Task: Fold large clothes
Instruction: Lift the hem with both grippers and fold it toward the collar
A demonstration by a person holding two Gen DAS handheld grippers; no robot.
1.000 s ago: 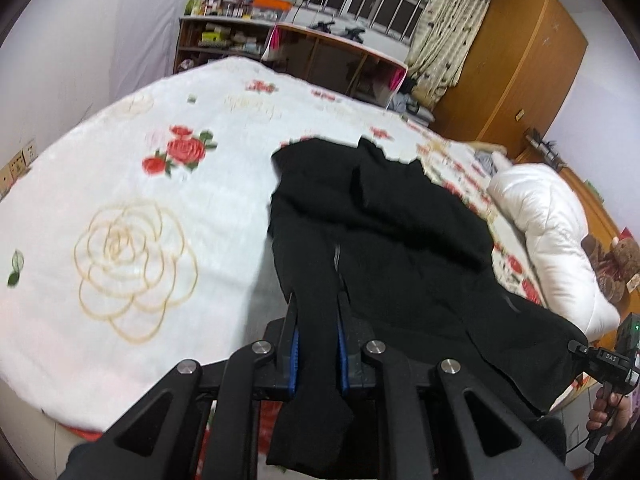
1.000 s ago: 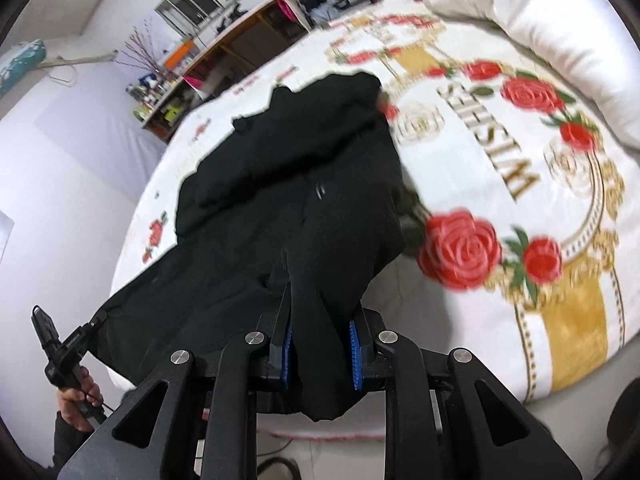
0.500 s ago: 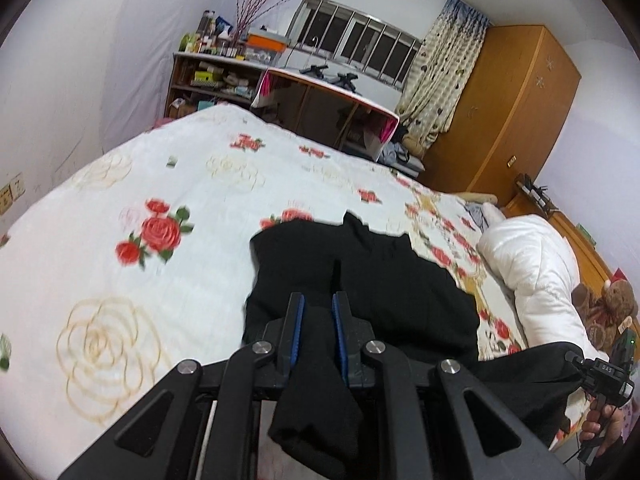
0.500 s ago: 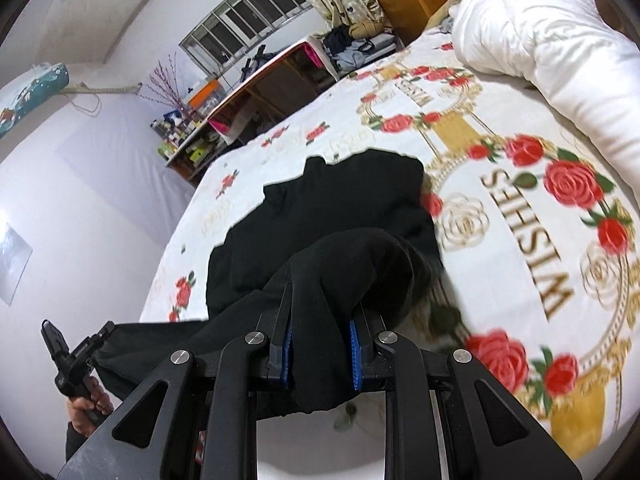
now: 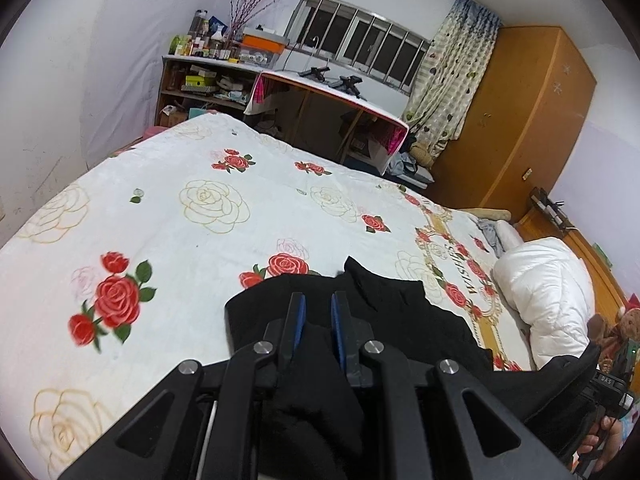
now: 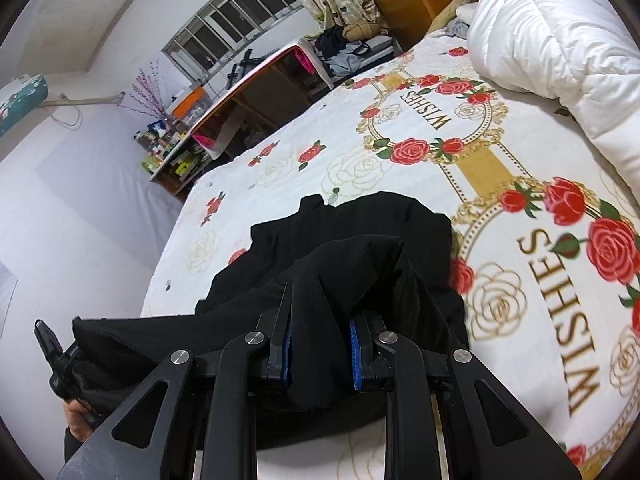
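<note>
Fabric is pinched in both grippers. The left gripper [image 5: 318, 312] has its fingers [image 5: 298, 318] pressed on a bunched black edge that hangs slack below them; the right gripper [image 6: 322, 334] holds a thicker wad the same way, fingers [image 6: 354, 354] set slightly wider by the bulk. The garment [image 6: 360, 236] is lifted at its near edge and stretched between the two grippers, while its far part lies flat on the bed [image 5: 160, 208], just short of the printed roses.

Judgement on handling: the cloth is soft, limp and fairly light, with no stiffness to hold a shape; it sags and folds wherever unsupported. It appears matte and not slippery, and it is not fragile. Holds are best taken at corners or along a hem, well apart, so that the span stays taut and the fold line falls straight. Bunched grips such as these may release unevenly.

Beyond the garment, a white duvet [image 6: 560, 28] sits near the headboard side.
</note>
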